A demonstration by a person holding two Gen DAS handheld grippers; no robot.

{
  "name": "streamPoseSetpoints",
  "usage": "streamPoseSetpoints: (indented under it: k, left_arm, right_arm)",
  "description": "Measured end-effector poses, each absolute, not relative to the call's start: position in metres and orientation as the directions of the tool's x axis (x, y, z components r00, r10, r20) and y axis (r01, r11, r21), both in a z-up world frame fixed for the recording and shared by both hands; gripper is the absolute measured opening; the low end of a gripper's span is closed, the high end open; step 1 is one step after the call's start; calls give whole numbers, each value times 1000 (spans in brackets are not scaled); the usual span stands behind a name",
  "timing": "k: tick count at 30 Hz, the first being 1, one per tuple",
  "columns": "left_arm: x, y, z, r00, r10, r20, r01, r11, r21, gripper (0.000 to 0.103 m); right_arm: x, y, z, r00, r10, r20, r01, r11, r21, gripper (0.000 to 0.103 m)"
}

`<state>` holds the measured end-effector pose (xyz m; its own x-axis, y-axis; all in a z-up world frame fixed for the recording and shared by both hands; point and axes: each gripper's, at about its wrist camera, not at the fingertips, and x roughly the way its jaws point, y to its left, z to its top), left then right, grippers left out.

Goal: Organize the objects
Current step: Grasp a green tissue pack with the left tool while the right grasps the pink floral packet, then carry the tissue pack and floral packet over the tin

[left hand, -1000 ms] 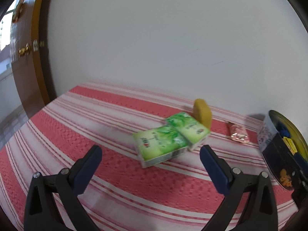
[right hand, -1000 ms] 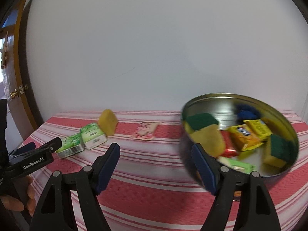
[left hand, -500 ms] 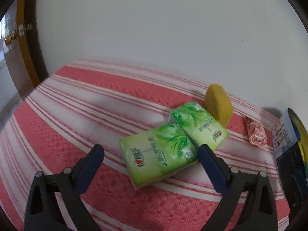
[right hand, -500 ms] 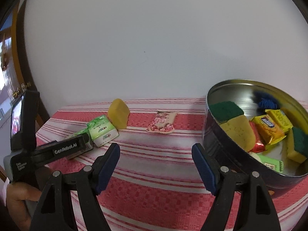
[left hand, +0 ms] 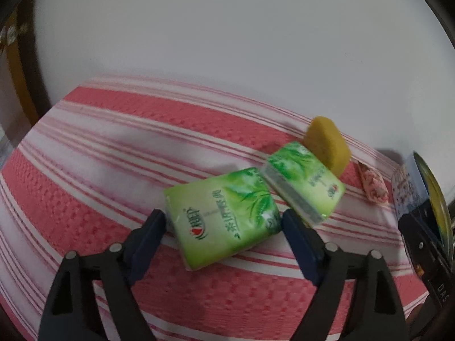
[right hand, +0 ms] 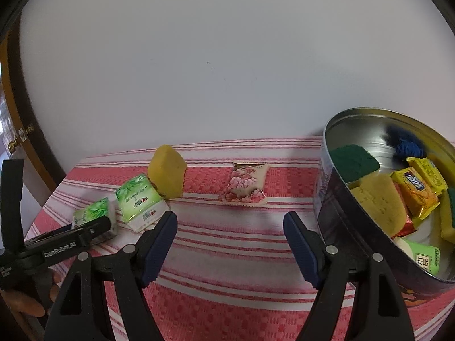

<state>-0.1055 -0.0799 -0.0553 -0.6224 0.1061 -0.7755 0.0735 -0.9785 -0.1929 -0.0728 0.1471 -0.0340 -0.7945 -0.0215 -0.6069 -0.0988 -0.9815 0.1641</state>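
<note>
Now the left claw (left hand: 223, 221) was closing around the nearer tissue pack (left hand: 221, 216) on the striped desk (left hand: 113, 153), not yet pressing it. The right claw (right hand: 229, 221) stood spread, empty, beside the tin (right hand: 335, 207).

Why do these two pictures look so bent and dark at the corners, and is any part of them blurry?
Both views come through fisheye lenses, so the striped cloth bulges and the corners go black. The left wrist view is softly blurred, most on the far green tissue pack and yellow sponge. The right wrist view is sharper; the metal tin shows bright glare inside its wall. Light is soft, shadows faint.
</note>
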Motion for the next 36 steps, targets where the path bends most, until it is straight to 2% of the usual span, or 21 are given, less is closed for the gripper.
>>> streamPoseSetpoints:
  k: [4, 13, 14, 15, 16, 23, 25, 27, 28, 31, 34, 36]
  left_arm:
    - [-107, -78, -59, -619, 59, -783, 126, -977, -173, 103]
    - [-108, -70, -58, -630, 42, -775, 143, -975, -169, 103]
    - [-108, -71, -58, -633, 45, -773, 141, -975, -173, 98]
    - [-107, -70, -57, -636, 41, -771, 137, -977, -164, 84]
    - [-106, -71, -56, -638, 40, -769, 128, -979, -157, 78]
    - [-103, -70, -52, -635, 68, -770, 83, -984, -155, 78]
    - [-102, -73, -50, -639, 86, -765, 84, -980, -180, 78]
    - [-103, -80, -51, -649, 109, -753, 83, -974, -212, 78]
    - [-102, -80, -50, -655, 112, -748, 83, -973, -217, 78]
    - [-96, -77, -45, -690, 97, -718, 73, -977, -203, 78]
    - [-90, -72, -35, -738, 73, -670, 70, -980, -184, 78]
    - [-89, -78, -31, -769, 64, -636, 67, -981, -180, 78]
  right_arm:
    - [-81, 145, -34, -796, -15, -606, -97, -984, 152, 79]
    - [-123, 146, -40, -748, 57, -662, -182, -976, 122, 79]
    - [-128, 145, -41, -741, 67, -669, -190, -975, 113, 79]
    - [-131, 145, -42, -738, 73, -671, -197, -974, 111, 79]
    - [-135, 145, -42, -734, 80, -674, -206, -972, 110, 79]
    - [-164, 146, -60, -623, 101, -776, -249, -966, 75, 79]
    - [-165, 145, -58, -629, 94, -771, -230, -971, 70, 78]
    - [-164, 144, -56, -634, 89, -769, -211, -976, 61, 65]
    - [-164, 142, -55, -637, 89, -766, -202, -978, 55, 54]
    - [-156, 146, -53, -662, -9, -749, -144, -980, 138, 54]
    - [-139, 152, -42, -728, -136, -672, -54, -966, 254, 54]
    - [-125, 150, -32, -770, -159, -618, -8, -966, 258, 54]
